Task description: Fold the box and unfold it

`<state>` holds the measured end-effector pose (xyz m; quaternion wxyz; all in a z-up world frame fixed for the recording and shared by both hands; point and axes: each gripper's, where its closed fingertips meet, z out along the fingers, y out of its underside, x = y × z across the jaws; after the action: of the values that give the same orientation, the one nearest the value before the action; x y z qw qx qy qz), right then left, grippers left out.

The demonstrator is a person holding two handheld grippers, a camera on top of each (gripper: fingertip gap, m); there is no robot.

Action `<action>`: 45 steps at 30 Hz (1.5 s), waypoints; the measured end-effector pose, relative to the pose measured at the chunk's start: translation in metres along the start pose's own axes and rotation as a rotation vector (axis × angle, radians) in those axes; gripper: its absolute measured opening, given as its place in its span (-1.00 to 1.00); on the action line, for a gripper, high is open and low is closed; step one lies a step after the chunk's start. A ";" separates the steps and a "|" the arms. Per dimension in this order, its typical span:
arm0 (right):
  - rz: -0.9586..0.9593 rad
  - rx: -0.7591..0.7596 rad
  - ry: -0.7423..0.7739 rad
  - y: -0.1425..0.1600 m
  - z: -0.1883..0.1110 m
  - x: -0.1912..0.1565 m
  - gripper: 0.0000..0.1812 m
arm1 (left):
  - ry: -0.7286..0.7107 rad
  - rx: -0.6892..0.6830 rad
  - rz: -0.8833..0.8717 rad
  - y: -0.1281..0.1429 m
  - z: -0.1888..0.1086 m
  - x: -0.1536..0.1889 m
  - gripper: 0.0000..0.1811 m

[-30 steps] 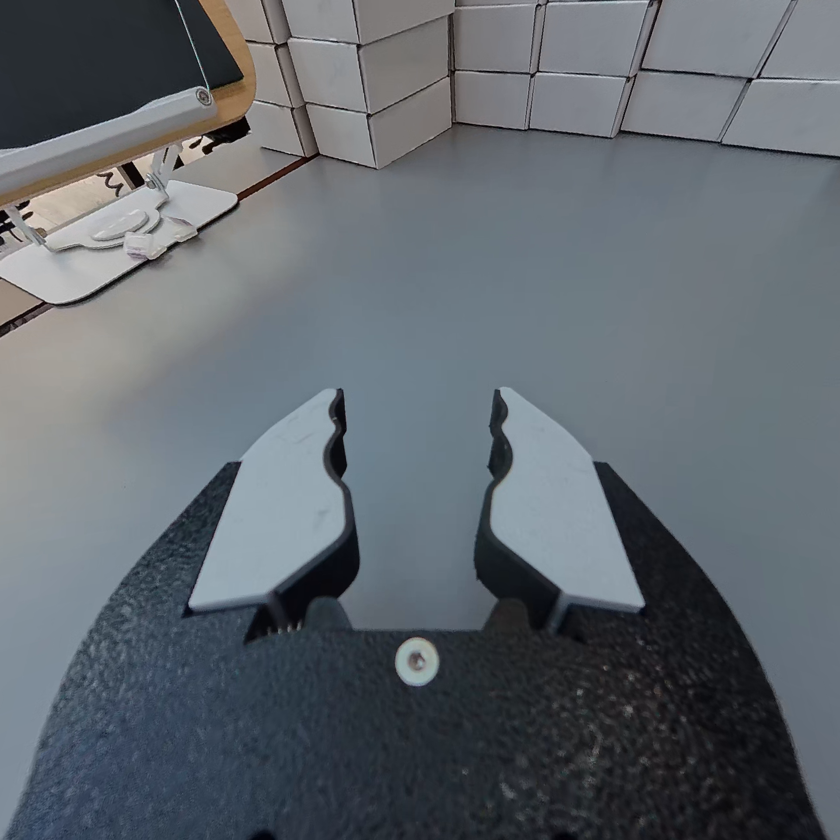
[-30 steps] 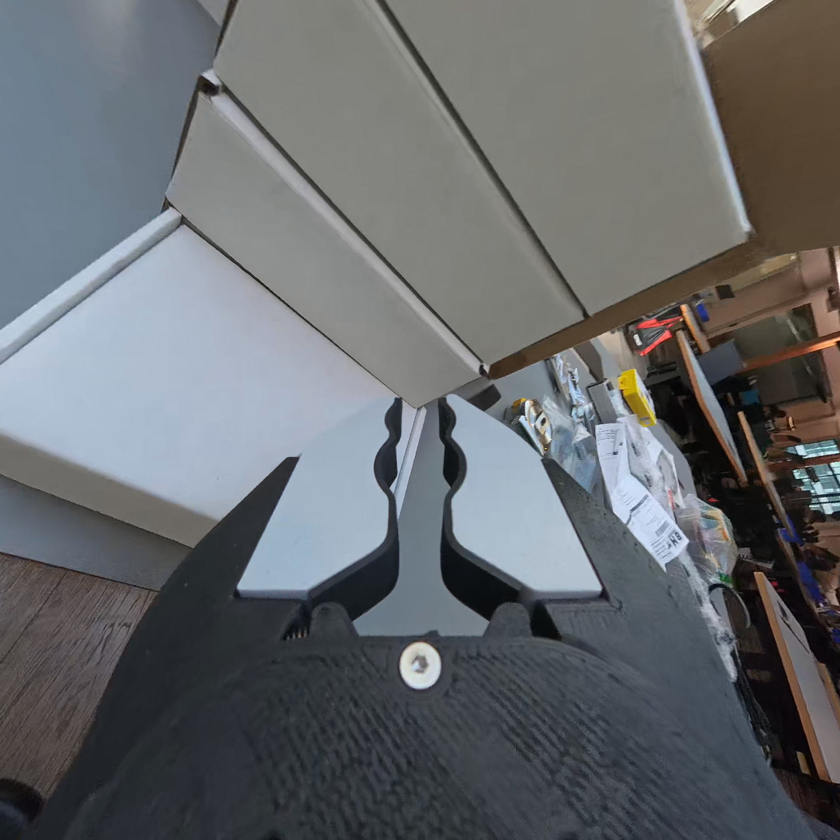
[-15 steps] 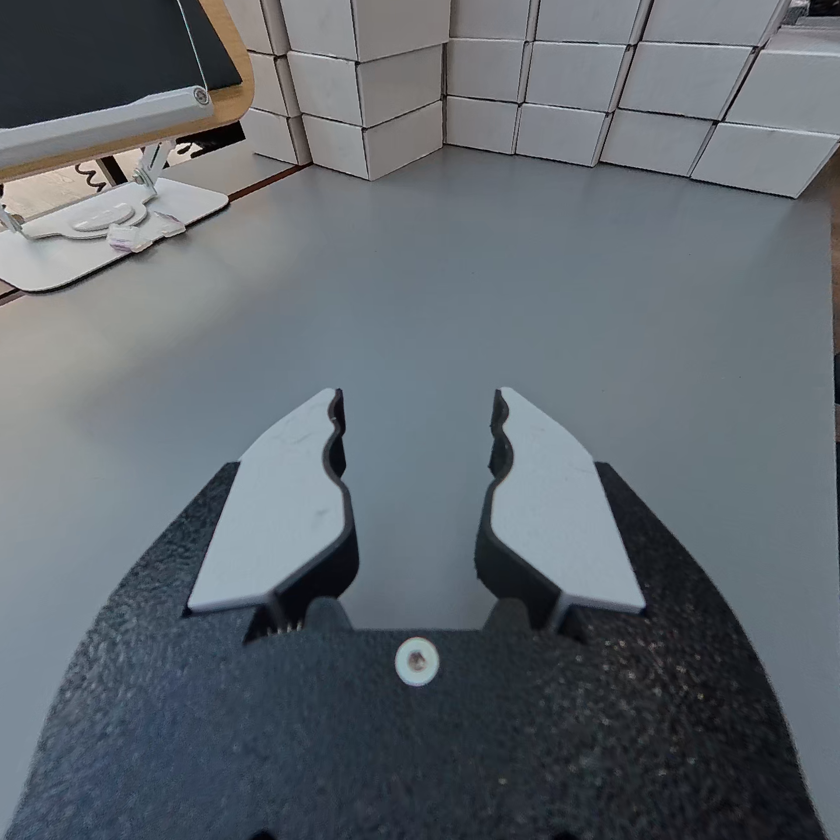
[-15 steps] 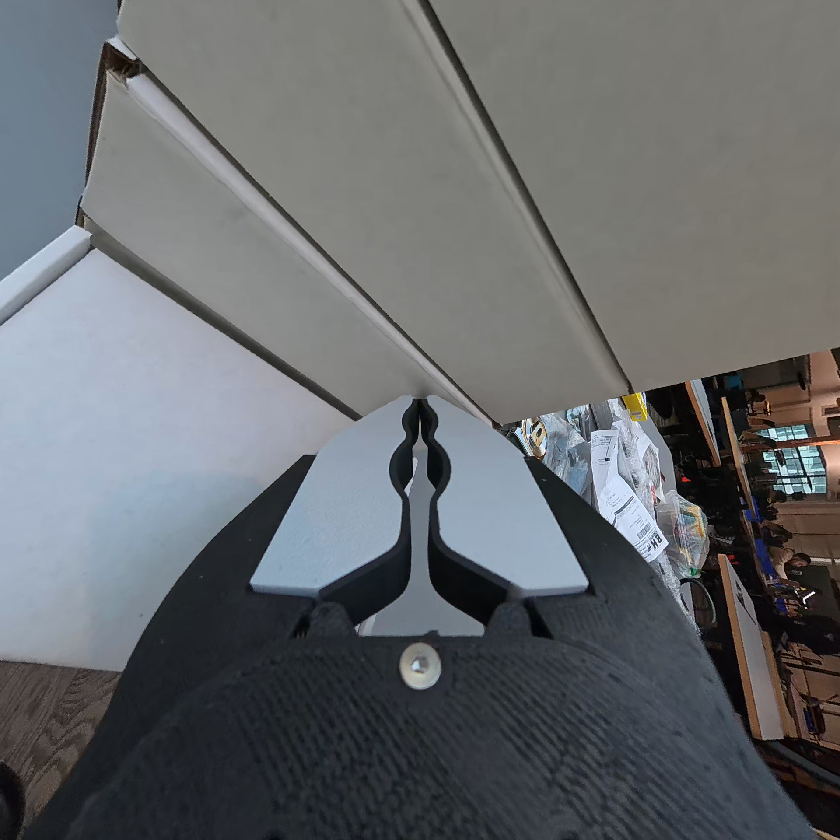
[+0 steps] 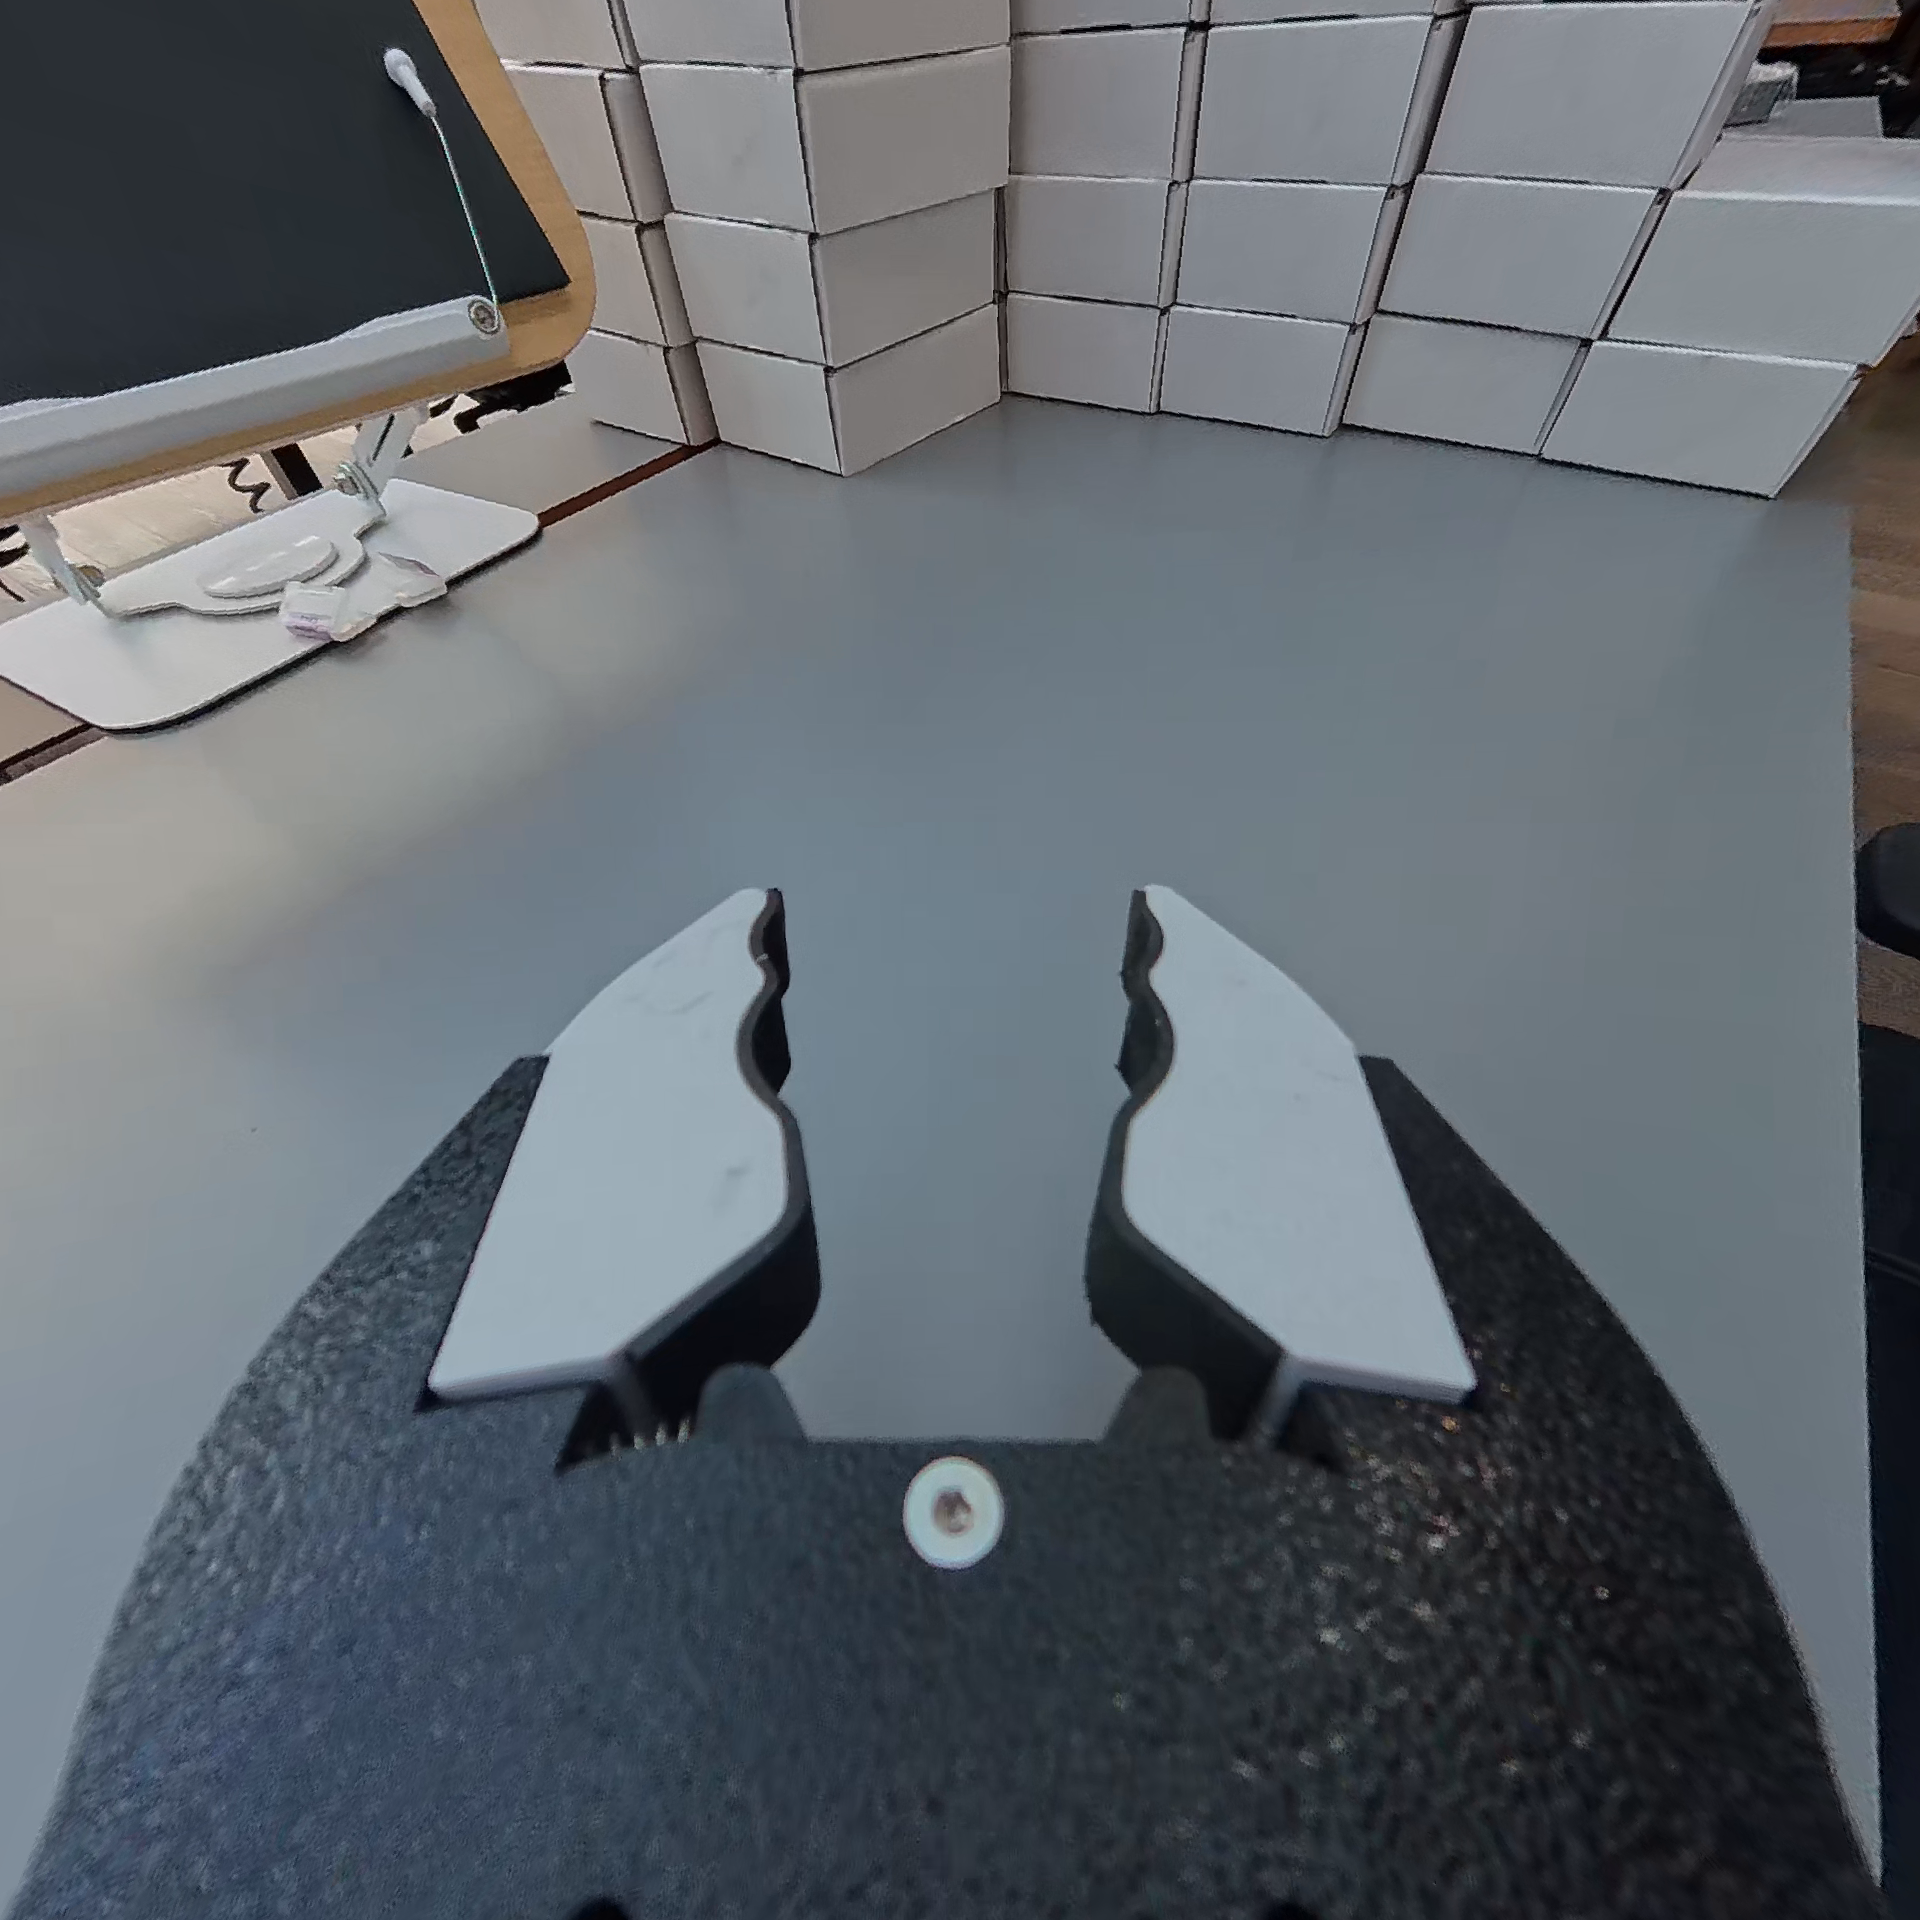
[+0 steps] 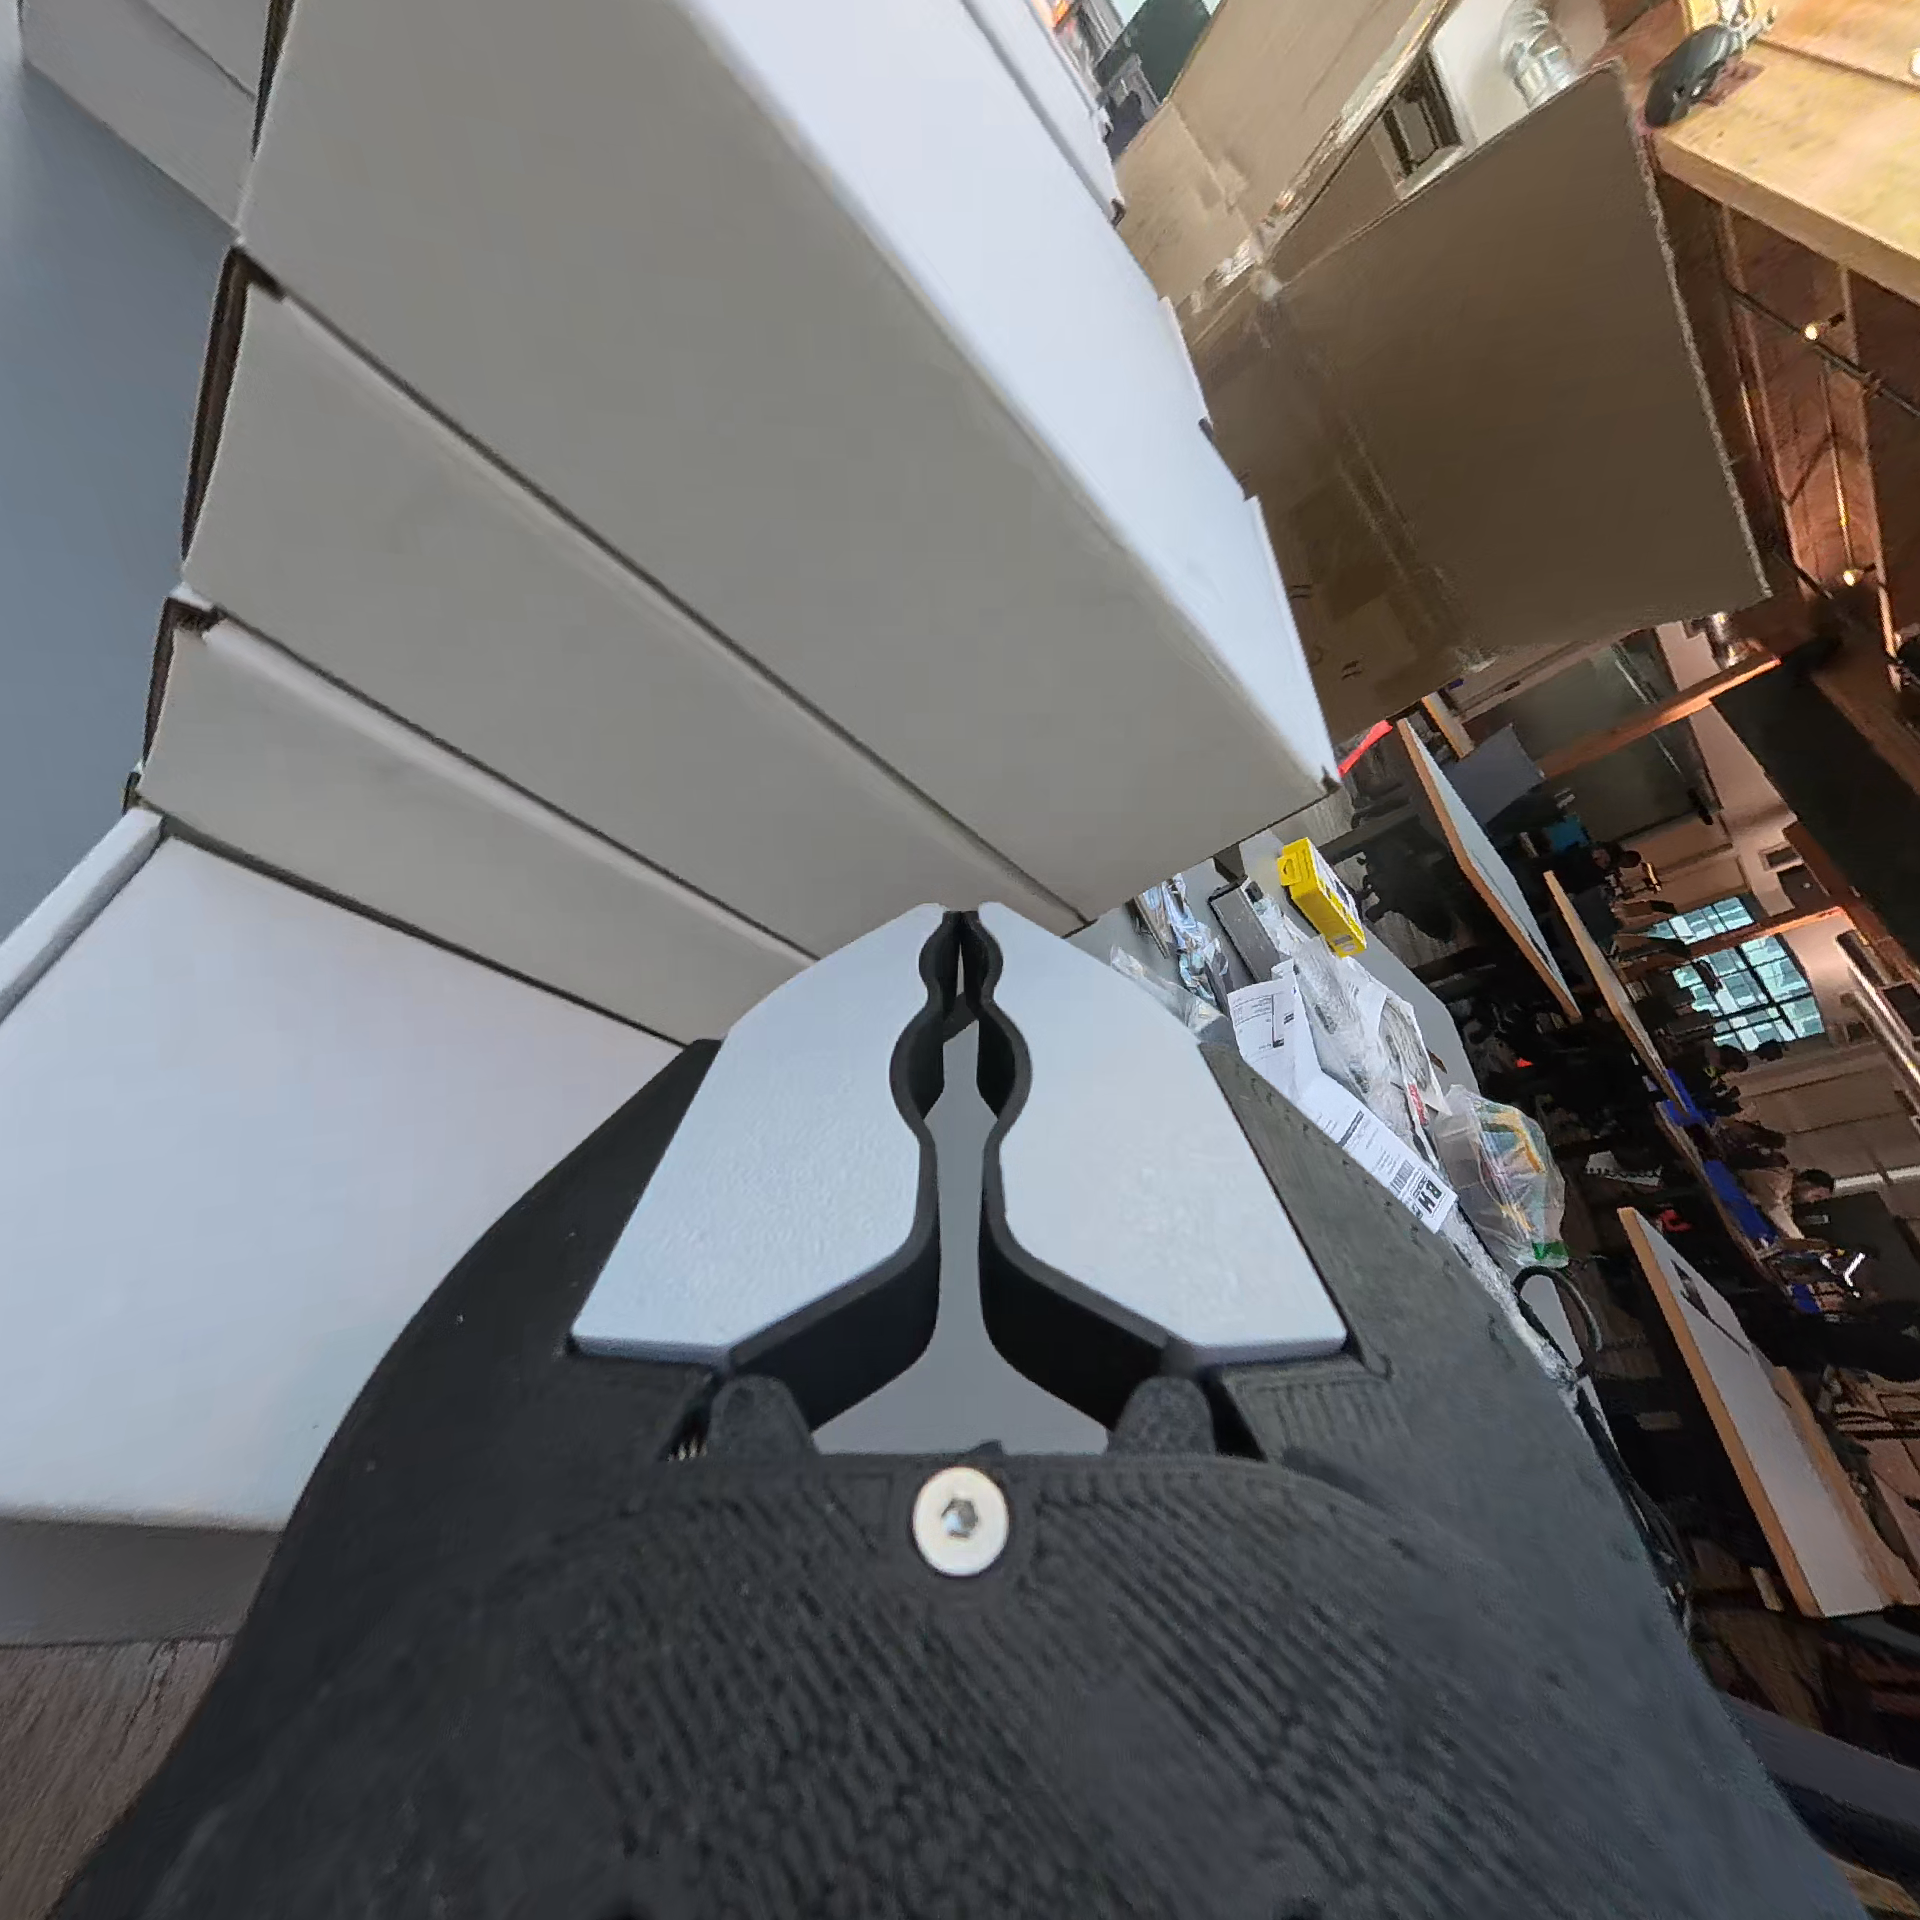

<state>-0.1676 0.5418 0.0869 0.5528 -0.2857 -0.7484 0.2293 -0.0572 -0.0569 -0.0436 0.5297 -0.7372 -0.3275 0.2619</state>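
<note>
My left gripper [image 5: 956,914] is open and empty, low over the grey table mat [image 5: 1039,675]. My right gripper [image 6: 961,930] is tilted sideways, and its jaws are closed at the near edge of a flat white box [image 6: 260,1143] that fills the left of the right wrist view. The fingers [image 6: 810,1143] hide the exact grip point. Behind it lie stacked white boxes [image 6: 675,468]. The right gripper does not show in the left wrist view.
A wall of folded white boxes [image 5: 1247,208] lines the back of the mat. A tablet on a white stand [image 5: 260,623] is at the left. The mat's right edge [image 5: 1849,831] meets wood. A brown cardboard box [image 6: 1455,416] and a cluttered bench [image 6: 1351,1091] lie beyond.
My right gripper closed from a narrow gap to shut at the white box's edge and pulled back from the stack. My left gripper drew back, showing more of the box wall, and stayed open.
</note>
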 end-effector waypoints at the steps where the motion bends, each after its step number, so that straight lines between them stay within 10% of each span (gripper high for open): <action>1: 0.002 0.001 0.005 -0.002 0.003 0.002 -1.00 | 0.001 0.000 -0.001 -0.001 0.000 0.000 -0.32; 18: 0.054 0.005 0.032 0.001 0.004 -0.006 -0.76 | -0.052 0.024 0.016 -0.013 -0.017 -0.030 -0.32; 23: 0.215 0.086 -0.002 -0.035 -0.040 -0.037 -0.50 | -0.274 -0.037 0.078 -0.013 -0.055 -0.115 -0.30; 30: 0.267 0.255 -0.493 -0.128 -0.068 -0.192 -0.48 | -0.776 -0.413 0.430 -0.011 -0.155 -0.326 -0.27; 37: 0.378 0.343 -0.876 -0.191 -0.058 -0.290 -0.48 | -0.588 -0.527 -0.092 0.022 -0.162 -0.439 -0.05; 45: 0.309 0.278 -0.994 -0.206 -0.040 -0.342 -0.47 | -0.504 -0.623 -0.187 0.065 -0.144 -0.458 -0.01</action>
<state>-0.0877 0.1592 -0.0040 0.1243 -0.1736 -0.8317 0.5125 -0.2351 -0.5079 -0.0443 0.2058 -0.7422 -0.5763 0.2732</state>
